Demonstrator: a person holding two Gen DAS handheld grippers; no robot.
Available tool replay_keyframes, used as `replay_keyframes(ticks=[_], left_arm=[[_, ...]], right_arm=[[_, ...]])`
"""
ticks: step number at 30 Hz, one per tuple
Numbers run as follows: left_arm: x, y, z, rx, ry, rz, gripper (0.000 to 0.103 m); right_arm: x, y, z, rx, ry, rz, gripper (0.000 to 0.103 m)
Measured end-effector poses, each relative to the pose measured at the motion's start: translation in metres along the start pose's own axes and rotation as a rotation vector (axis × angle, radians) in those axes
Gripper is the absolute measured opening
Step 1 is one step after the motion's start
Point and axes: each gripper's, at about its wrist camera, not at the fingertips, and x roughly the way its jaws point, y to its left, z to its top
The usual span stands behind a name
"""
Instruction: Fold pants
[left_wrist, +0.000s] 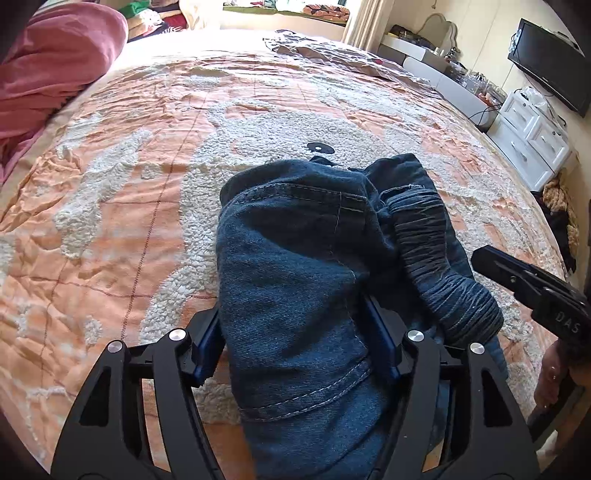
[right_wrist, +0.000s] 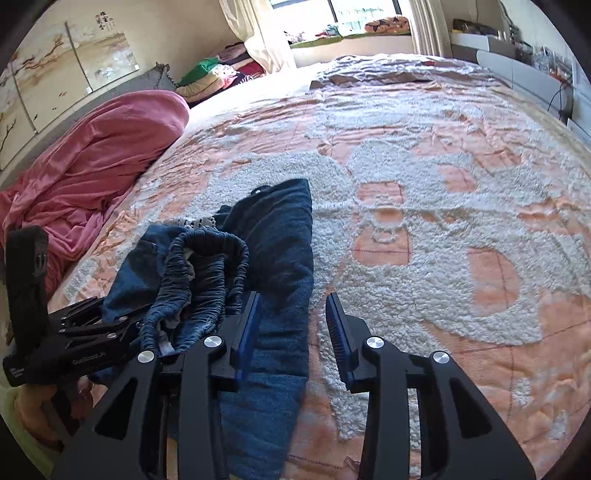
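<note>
Dark blue denim pants (left_wrist: 295, 266), bunched and partly doubled over, lying near the front of a bed (left_wrist: 122, 192) covered in an orange quilt with fluffy white tufting. Seen from the left wrist: left gripper (left_wrist: 295, 343) set around a thick folded wad of a pant leg, one blue-padded finger on each side, cloth filling the gap and looking pinched, so judged to be holding the denim. To the right of that wad, a gathered elastic waistband (left_wrist: 439, 258) humped up in ridges, trailing toward the right gripper (left_wrist: 491, 266), which enters from the right edge just beside the cloth. Seen from the right wrist: right gripper (right_wrist: 291, 325) with fingers spread wide and holding nothing, the left finger resting at the edge of a flat strip of denim, the right finger over bare quilt. Pink blanket (right_wrist: 96, 155) heaped at the far left, well apart from the pants. Likely handling: soft and floppy yet fairly heavy for cloth, thick at seams and hems, not slippery, not fragile; prone to sagging and slumping out of shape when lifted by one point only. Best hold probably the stitched hem or the elastic waistband, where layers are thick and grip well, with both grippers sharing the weight to keep any fold flat.
</note>
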Motion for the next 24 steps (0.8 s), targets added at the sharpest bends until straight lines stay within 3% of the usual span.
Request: replay_keyframes(ticks=[2,7,18,24], left_arm=[[0.000,-0.001,0.000,0.007,-0.001,0.011,0.062],[0.001,0.001,0.000,0.007,0.001,0.027,0.068],[0.005,0.005,-0.005,0.008,0.008,0.040,0.076],[0.007,0.007,-0.005,0.000,0.011,0.038,0.079]], right_arm=[[-0.009,0.007,-0.001,-0.041,-0.029,-0.009,0.045],[-0.009,0.023,-0.004,-0.114,-0.022,0.015,0.045],[0.029,0.012,-0.027,-0.062,0.107,-0.018,0.048],[0.031,0.015,-0.030,-0.074,0.108,-0.038,0.048]])
